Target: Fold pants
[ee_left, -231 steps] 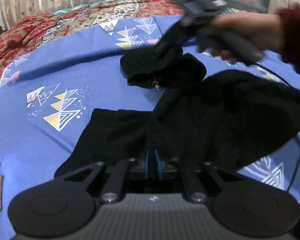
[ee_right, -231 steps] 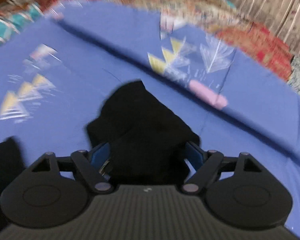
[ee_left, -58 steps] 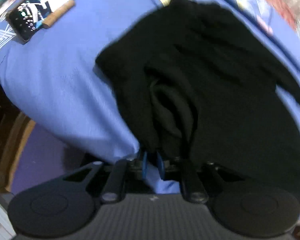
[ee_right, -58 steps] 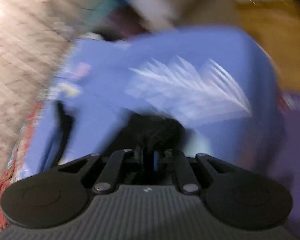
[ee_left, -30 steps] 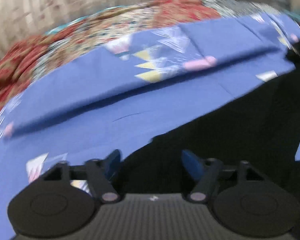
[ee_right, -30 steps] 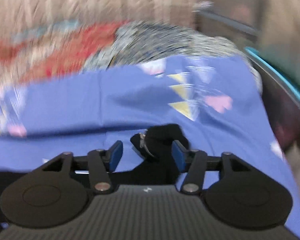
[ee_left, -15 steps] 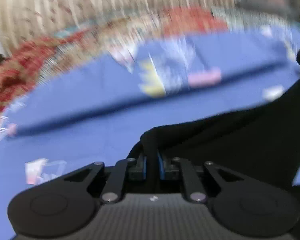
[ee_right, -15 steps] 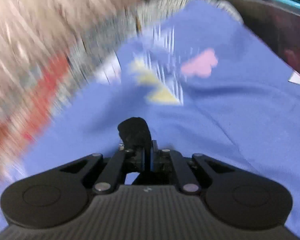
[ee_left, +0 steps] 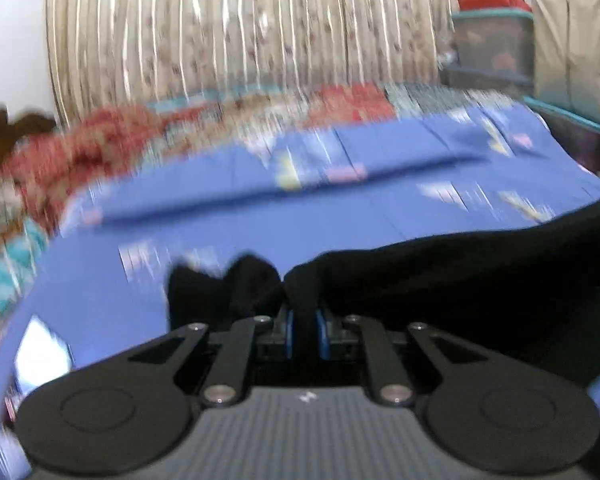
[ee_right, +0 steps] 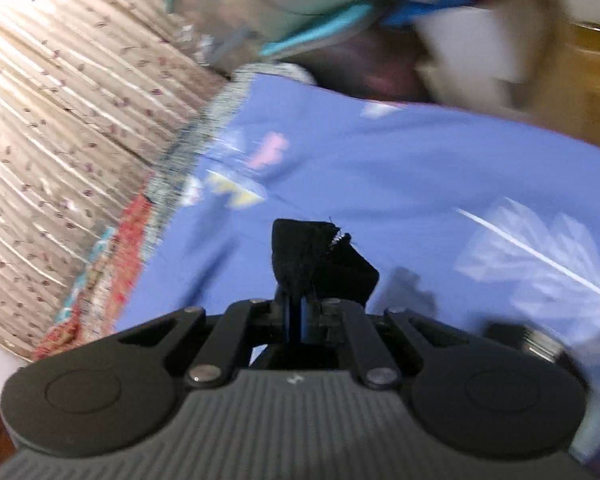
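The black pants [ee_left: 460, 276] hang lifted above the blue bed sheet [ee_left: 260, 224]. My left gripper [ee_left: 303, 330] is shut on a fold of the black fabric; the cloth stretches from it toward the right edge of the left wrist view. My right gripper [ee_right: 299, 320] is shut on another corner of the pants [ee_right: 320, 264], which bunches up above the fingers with a small zipper showing. Both views are motion-blurred. Most of the pants' lower part is hidden below the grippers.
The bed sheet [ee_right: 420, 184] has triangle prints. A red patterned quilt [ee_left: 100, 140] lies along the far side, with a striped curtain [ee_left: 240, 32] behind. Stacked storage boxes [ee_left: 496, 40] stand at the right. A bright phone screen [ee_left: 40, 356] lies at the sheet's left.
Both grippers stayed shut on the pants and lifted them higher off the bed. The left view tilted up toward the curtain; the right view rolled sideways.
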A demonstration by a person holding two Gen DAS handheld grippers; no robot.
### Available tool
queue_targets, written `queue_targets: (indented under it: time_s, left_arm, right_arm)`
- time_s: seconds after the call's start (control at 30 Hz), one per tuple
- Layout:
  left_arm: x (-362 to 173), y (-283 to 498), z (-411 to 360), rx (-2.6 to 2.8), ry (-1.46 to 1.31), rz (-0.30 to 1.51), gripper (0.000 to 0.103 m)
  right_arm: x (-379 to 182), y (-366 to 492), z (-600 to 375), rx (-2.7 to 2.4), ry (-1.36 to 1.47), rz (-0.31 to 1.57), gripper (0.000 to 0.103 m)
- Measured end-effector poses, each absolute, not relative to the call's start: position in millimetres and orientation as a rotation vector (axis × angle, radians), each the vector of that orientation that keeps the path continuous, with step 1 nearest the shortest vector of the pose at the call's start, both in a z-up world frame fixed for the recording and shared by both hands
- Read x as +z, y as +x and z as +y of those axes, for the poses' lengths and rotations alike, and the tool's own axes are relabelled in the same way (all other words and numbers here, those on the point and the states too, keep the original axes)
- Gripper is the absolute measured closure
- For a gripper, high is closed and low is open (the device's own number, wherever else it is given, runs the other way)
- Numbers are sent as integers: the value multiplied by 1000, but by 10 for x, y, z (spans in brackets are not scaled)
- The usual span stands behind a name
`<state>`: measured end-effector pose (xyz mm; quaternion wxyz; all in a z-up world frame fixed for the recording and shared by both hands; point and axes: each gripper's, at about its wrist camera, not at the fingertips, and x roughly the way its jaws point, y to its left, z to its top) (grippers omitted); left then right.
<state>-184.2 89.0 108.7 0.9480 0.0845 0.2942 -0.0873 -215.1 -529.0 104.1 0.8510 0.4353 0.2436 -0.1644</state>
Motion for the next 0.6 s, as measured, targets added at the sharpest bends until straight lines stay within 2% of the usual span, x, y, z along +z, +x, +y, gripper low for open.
queue_targets:
  time_s: [0.17,0.23,0.27,0.4,0.5,0.6]
  left_arm:
    - [624,-2179,872,-199,168,743,92]
    - [542,-2221,888,-193,188,772,90]
    - [556,-2240,922,-198,185,782,87]
    - [820,-2395,1253,-221,67,753,72]
    - [1065,-2492,1722,-166,-97,692,60]
    - [1205,-2406,2202,-46,-256,649,57]
  right_arm:
    - [373,-2869,-5340,-499,1020,613,95]
    - [182,-3000,-5311,-545,1057,631,85]
    - [137,-3037,-5304,-560,1094,627,84]
    - [340,-3088,-5255,-641,1086,542,54]
    - [703,-3125,-5095,-771,894,423,54]
    - [947,-2923,-4855,-642,778,371,54]
